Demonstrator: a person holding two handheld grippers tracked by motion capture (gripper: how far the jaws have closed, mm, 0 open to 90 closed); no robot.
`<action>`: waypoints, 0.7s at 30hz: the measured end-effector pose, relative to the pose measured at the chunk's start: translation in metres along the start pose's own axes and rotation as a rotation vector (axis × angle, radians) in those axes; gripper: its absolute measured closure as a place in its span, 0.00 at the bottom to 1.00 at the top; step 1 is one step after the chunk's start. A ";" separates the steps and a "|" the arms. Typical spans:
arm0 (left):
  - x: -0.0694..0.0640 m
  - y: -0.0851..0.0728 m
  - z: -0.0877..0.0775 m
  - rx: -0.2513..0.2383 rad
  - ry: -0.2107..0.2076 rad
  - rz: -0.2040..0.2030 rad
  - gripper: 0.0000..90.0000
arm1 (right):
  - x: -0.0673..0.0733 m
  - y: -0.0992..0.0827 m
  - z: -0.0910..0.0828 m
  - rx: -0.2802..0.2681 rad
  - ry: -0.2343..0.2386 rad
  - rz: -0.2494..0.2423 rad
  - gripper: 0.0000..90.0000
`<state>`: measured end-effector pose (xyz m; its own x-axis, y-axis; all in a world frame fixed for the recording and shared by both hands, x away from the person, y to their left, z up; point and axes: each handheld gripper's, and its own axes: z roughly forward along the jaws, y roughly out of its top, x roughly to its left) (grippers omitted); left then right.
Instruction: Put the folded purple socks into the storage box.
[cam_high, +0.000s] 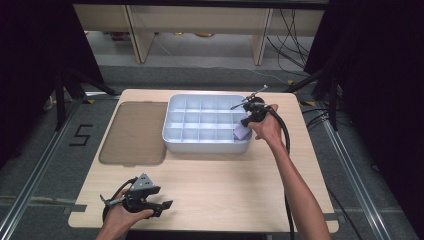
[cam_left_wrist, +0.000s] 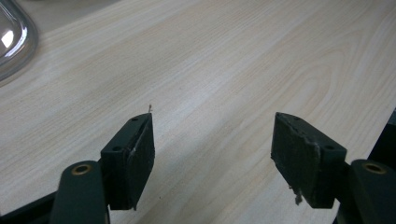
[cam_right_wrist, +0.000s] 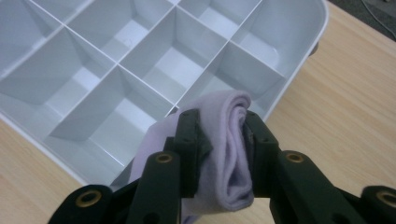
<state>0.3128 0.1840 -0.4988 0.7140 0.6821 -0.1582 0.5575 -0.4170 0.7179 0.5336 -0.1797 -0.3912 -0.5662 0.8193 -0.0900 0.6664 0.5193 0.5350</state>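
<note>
Now the right gripper (cam_right_wrist: 219, 140) clamps a lilac cloth (cam_right_wrist: 231, 154) above the tray (cam_right_wrist: 299, 70).

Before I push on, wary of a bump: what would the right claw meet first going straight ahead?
Probably the tray: the right claw, gripping a folded lilac cloth, points into its corner compartment.

black numeral "5" (cam_high: 80, 135) marked on the floor, left of table (cam_high: 210, 190)
</note>
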 end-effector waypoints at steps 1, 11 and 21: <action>0.000 0.000 0.000 0.004 -0.001 0.004 0.33 | 0.002 0.000 0.004 0.014 0.001 0.004 0.80; -0.001 0.000 0.000 -0.005 -0.002 -0.012 0.33 | 0.020 -0.007 0.026 0.086 -0.054 -0.086 0.80; 0.000 0.000 0.000 0.003 0.003 -0.006 0.33 | 0.021 -0.011 0.022 0.057 -0.029 -0.067 0.62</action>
<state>0.3124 0.1837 -0.4988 0.7098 0.6859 -0.1604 0.5625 -0.4148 0.7152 0.5253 -0.1627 -0.4177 -0.5968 0.7884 -0.1494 0.6542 0.5858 0.4784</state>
